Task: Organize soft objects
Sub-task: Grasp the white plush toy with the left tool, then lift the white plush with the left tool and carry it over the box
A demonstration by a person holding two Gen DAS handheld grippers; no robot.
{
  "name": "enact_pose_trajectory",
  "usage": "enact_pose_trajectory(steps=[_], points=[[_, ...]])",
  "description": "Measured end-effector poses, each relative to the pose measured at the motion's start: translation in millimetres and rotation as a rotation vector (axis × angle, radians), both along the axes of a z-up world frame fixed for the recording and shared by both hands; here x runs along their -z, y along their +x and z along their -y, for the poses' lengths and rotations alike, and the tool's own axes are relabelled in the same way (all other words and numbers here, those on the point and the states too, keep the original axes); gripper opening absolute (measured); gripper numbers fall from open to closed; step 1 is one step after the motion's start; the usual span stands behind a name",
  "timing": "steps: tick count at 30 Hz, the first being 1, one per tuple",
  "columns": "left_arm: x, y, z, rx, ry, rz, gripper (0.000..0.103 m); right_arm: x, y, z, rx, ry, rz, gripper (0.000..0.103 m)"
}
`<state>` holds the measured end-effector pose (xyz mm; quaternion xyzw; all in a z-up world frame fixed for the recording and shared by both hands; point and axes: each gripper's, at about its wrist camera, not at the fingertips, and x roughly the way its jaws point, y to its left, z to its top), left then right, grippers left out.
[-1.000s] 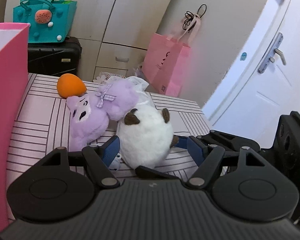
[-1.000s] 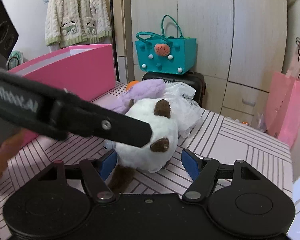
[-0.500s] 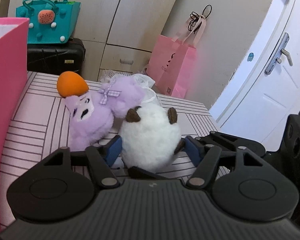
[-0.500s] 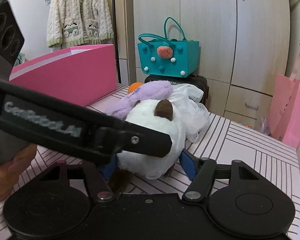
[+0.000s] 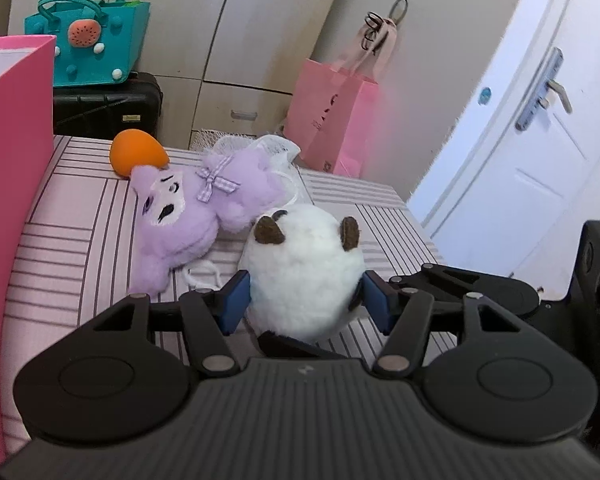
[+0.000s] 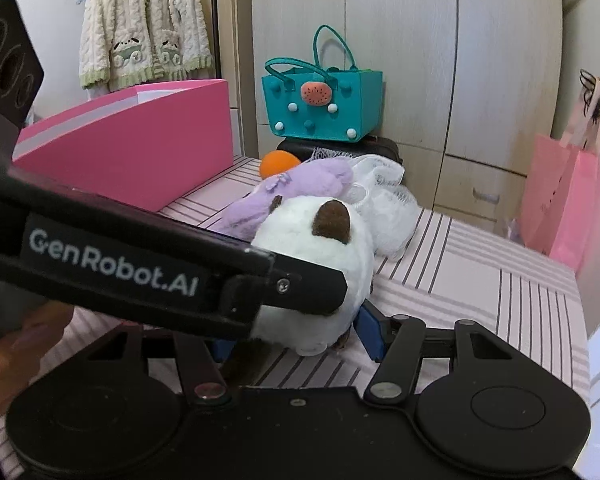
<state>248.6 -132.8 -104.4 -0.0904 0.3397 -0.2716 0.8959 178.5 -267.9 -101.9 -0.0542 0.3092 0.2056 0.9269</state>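
Note:
A round white plush toy [image 5: 304, 276] with brown ears lies on the pink striped table [image 5: 68, 232]. My left gripper [image 5: 304, 304] is closing, and both blue pads press into the toy's sides. My right gripper [image 6: 296, 338] also straddles the white plush toy [image 6: 316, 256] and its jaws are closing. Its right pad [image 6: 370, 332] sits just off the toy's flank. The left gripper's black finger [image 6: 300, 288] hides most of the other pad. A purple plush [image 5: 180, 216] lies just beyond, against an orange ball [image 5: 138, 152] and white netting [image 6: 384, 200].
A tall pink box [image 5: 16, 160] stands along the table's left side. Behind the table are a black suitcase [image 5: 104, 108] with a teal bag [image 5: 96, 44] on top, a pink paper bag [image 5: 332, 120] and a white door [image 5: 540, 140]. A hand [image 6: 16, 344] holds the left gripper.
The left jaws have drawn in from either side until they touch the white plush. The right gripper has come a little closer to the toy and its jaws have narrowed.

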Motion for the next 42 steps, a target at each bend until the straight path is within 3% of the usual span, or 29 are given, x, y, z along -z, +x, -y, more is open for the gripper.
enact_pose_trajectory(steps=[11,24,34,42], points=[[-8.1,-38.4,-9.0,0.051,0.032,-0.051,0.056,-7.6,-39.9,-13.2,0.020,0.002,-0.066,0.065],[-18.2,-58.6,-37.8,0.151,0.025,-0.201,0.056,-23.8,-68.1,-25.2,0.046,0.086,-0.236,0.065],[-34.6,-76.4,-59.7,0.177,0.020,-0.253,0.056,-44.0,-87.0,-48.5,-0.014,0.052,-0.249,0.065],[-49.1,-90.4,-85.8,0.183,0.030,-0.353,0.056,-62.0,-104.1,-69.6,-0.091,0.038,-0.259,0.065]])
